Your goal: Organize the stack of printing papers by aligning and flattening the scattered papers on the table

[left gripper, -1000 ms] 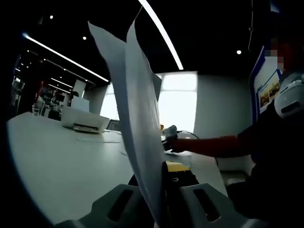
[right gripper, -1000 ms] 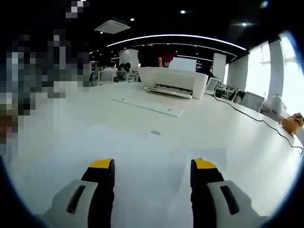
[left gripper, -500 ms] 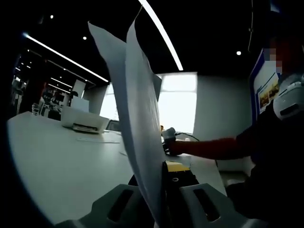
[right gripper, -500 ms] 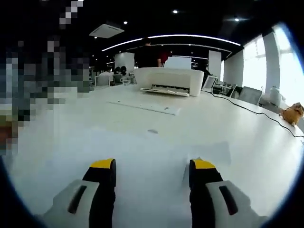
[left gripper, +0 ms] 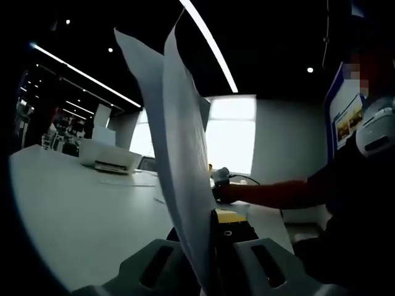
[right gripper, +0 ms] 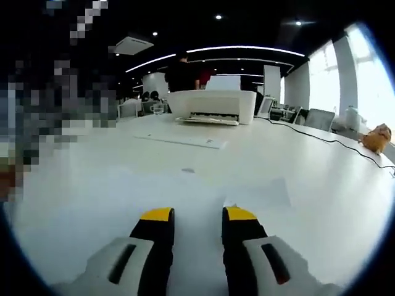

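Upright paper sheets [left gripper: 179, 172] are pinched by the left gripper [left gripper: 207, 256]; slippage is risked. Before the printer [right gripper: 213, 105], the right gripper [right gripper: 197, 225], narrowly parted, may crumple a flat sheet [right gripper: 259, 192].

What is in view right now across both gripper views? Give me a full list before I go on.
Held sheets of paper: at least two, white, standing upright from the left gripper's jaws.
Paper on the table: several sheets, white, flat just ahead of the right gripper.
Printer: one, white, at the far end of the table.
Flat sheet by the printer: one, white, lying in front of the printer.
Cable: one, dark, running across the table's right side.
Small toy figure: one, orange-brown, at the right edge of the table.
Table: one, white, large.
Person's sleeve: one, red, reaching in from the right.
Left gripper: grey with yellow tips, clamped on the held sheets.
Right gripper: grey with yellow tips, jaws narrowly apart over the paper.
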`<state>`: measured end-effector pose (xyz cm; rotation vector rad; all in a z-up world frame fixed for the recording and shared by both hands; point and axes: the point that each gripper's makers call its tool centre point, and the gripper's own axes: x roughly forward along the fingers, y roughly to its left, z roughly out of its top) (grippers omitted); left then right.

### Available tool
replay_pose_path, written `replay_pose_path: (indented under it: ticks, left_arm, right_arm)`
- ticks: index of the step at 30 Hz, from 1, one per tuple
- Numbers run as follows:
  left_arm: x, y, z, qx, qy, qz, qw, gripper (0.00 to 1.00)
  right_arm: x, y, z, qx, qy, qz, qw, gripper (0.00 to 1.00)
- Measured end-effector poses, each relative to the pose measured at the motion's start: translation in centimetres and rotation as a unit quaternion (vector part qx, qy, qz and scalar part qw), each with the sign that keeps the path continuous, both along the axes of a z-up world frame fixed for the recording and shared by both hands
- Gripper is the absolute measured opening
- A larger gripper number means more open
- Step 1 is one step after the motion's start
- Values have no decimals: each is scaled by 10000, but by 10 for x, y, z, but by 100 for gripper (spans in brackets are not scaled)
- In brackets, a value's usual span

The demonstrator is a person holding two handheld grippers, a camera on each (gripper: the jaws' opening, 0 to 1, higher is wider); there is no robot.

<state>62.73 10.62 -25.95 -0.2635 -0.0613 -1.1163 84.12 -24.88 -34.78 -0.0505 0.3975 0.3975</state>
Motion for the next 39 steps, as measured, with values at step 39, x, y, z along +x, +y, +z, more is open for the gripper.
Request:
replay_pose_path:
  ticks: [39]
  left_arm:
    - [-2,0,4,-121,6,14,9999,6]
  right_arm:
    - [-40,-12,87,379,-1031,-317,9934,0]
